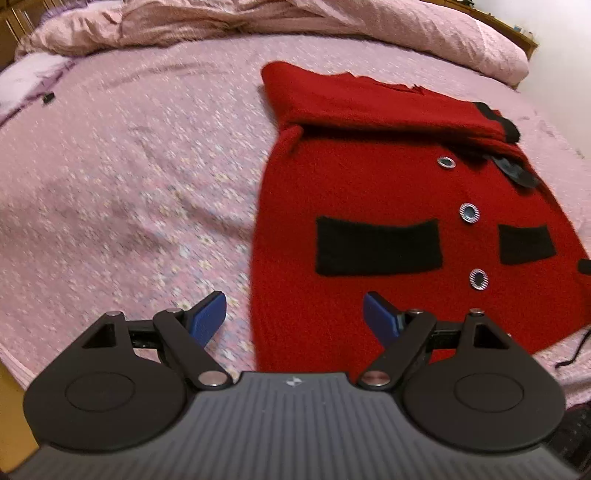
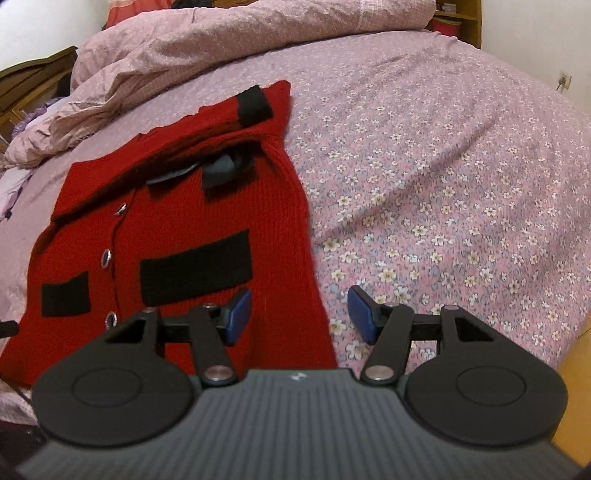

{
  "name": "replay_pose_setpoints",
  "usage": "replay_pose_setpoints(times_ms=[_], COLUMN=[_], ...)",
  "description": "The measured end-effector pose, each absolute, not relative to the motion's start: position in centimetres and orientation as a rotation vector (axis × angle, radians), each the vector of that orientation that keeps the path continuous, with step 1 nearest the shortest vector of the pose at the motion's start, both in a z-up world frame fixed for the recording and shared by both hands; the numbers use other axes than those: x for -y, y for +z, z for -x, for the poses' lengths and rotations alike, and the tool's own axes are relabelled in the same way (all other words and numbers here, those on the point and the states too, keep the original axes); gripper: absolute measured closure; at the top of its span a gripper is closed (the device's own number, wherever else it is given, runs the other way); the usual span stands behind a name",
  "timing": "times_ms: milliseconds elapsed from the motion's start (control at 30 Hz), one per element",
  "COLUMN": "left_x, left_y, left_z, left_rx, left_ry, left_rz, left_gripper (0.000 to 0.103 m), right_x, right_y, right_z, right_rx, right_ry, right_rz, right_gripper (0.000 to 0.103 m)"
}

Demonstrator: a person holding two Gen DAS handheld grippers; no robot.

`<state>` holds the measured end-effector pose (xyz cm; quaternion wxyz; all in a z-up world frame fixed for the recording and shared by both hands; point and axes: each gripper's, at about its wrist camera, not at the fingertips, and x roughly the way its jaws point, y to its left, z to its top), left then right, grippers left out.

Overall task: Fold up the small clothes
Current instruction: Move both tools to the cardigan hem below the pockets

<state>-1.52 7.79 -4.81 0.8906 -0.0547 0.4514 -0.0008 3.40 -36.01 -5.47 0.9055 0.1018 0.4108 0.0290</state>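
a red knitted cardigan with black pocket patches and three silver-rimmed buttons lies flat on a bed covered in a pink floral sheet, its sleeves folded across the chest. the left tool hangs above the garment's lower left hem corner, blue pads spread wide with nothing between them. a crumpled pink duvet lies beyond.

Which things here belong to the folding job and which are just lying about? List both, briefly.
Belongs to the job:
- red knitted cardigan with black pockets
- left hand-held gripper, open
- right hand-held gripper, open

Just lying about:
- crumpled pink duvet
- small black object on the floral pink bedsheet
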Motion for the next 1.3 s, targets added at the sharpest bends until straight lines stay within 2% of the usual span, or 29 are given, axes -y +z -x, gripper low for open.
replay_pose_setpoints(times_ms=[500, 1300], left_x=[-7.5, -7.5], left_y=[-5.8, -7.1], left_z=[2.5, 1.8], left_rx=[-1.012, -1.008], left_ry=[-0.162, -0.189], left_rz=[0.204, 0.252], left_gripper=[0.019, 0.019], right_x=[35.0, 35.1], right_y=[-5.2, -5.9], right_z=[-2.1, -2.1], right_rx=[-0.871, -0.887], right_ry=[0.118, 0.295], right_rz=[-0.151, -0.308], right_gripper=[0.041, 0.041])
